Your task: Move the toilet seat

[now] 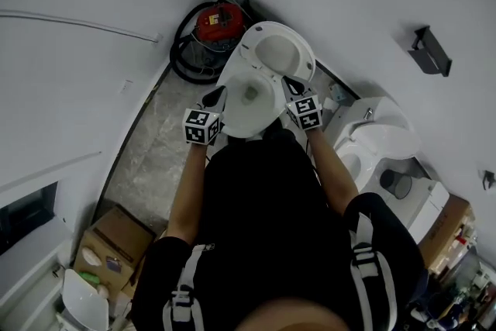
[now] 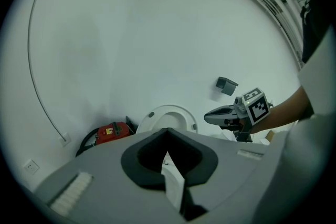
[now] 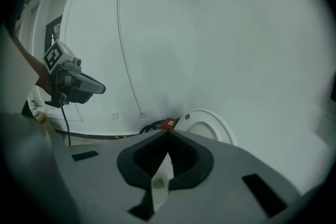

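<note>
A white toilet (image 1: 232, 116) stands against the wall, and its seat (image 1: 277, 50) is raised upright over the bowl. My left gripper (image 1: 215, 97) hovers at the bowl's left rim and my right gripper (image 1: 293, 85) at its right rim. Both are shut with nothing in them. The left gripper view looks past my shut left gripper (image 2: 167, 131) to the raised seat (image 2: 167, 115), with the right gripper (image 2: 210, 117) at the right. In the right gripper view the seat (image 3: 207, 124) rises behind my shut right gripper (image 3: 168, 132), and the left gripper (image 3: 100, 89) shows at the left.
A red machine (image 1: 217, 21) ringed by a black hose sits left of the toilet by the wall. More white fixtures (image 1: 380, 139) and a small dark bin (image 1: 397, 184) stand to the right. A cardboard box (image 1: 116, 240) is at the lower left, and a dark holder (image 1: 430, 50) hangs on the wall.
</note>
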Demonstrator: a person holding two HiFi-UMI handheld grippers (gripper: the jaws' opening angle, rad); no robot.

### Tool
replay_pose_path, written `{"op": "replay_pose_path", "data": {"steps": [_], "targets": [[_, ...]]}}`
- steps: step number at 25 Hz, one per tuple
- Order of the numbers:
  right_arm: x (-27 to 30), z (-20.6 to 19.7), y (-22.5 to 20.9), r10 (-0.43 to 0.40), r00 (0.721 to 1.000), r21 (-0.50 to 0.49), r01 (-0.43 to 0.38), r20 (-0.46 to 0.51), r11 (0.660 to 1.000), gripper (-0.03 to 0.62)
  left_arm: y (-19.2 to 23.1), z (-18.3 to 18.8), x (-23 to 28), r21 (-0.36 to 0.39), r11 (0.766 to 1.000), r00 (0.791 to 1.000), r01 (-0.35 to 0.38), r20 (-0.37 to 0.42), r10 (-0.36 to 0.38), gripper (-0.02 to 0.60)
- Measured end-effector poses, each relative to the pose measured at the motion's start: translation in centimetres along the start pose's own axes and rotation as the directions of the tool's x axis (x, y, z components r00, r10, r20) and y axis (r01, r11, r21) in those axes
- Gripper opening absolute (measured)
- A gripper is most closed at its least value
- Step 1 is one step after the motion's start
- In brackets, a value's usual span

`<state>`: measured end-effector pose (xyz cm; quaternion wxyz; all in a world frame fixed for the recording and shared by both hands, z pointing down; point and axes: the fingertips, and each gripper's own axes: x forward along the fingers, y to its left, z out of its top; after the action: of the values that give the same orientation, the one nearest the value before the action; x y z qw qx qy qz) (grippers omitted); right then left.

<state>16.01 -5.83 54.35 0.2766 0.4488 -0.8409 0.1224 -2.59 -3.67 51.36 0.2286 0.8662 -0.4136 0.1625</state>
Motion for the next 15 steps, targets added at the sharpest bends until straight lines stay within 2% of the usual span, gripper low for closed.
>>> {"op": "replay_pose_path", "data": {"steps": [8,15], "targets": [[-1.4,-0.5,1.2,-0.08,0.997,0.024,0.08,-0.005,0.997,0.002,0.3,0.0,-0.4,0.037,0.997,0.997,0.071,-0.002,-0.071,-0.002],[-1.9,-0.8,2.2,-0.104,0.994,0.025,0.104,-0.016,0.994,0.002,0.6,-0.7,-1.2,0.035,0.995,0.995,0.096,-0.003,-0.095,-0.002]]}}
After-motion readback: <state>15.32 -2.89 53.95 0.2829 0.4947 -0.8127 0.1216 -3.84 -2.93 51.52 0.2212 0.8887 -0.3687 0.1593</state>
